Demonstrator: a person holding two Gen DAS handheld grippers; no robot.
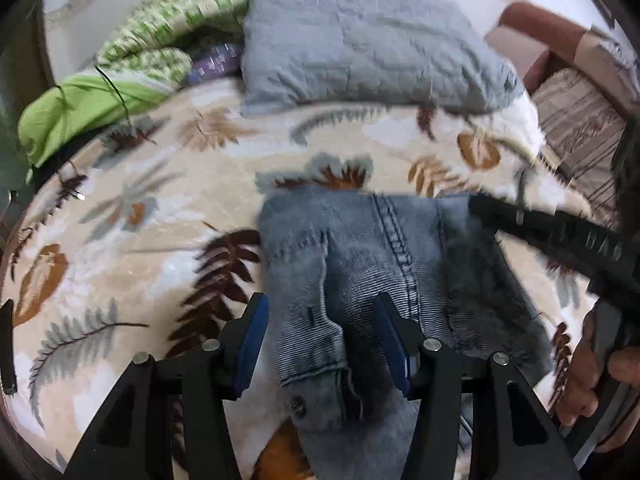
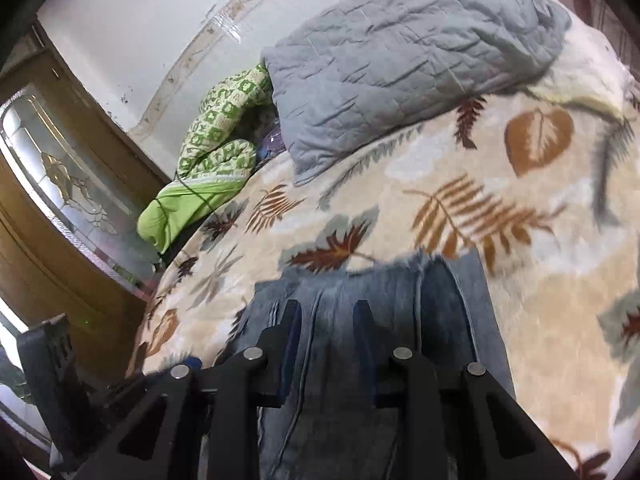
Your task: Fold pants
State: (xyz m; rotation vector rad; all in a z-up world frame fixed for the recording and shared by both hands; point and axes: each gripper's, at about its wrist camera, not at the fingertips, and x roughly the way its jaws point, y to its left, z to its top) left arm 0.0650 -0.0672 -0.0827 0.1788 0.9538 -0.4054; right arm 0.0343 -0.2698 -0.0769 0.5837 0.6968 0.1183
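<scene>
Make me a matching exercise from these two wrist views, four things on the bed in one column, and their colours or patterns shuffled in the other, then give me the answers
Things:
1. pants
2. quilted pillow
3. bed blanket
4. bundle by the wall

Looks:
A. cream with brown and grey leaf prints
B. faded blue denim with stitched seams
C. lime green
D. plain grey-blue, quilted

Pairs: 1-B, 2-D, 3-A, 4-C

Both tools, left and right, stand open over the pants.
</scene>
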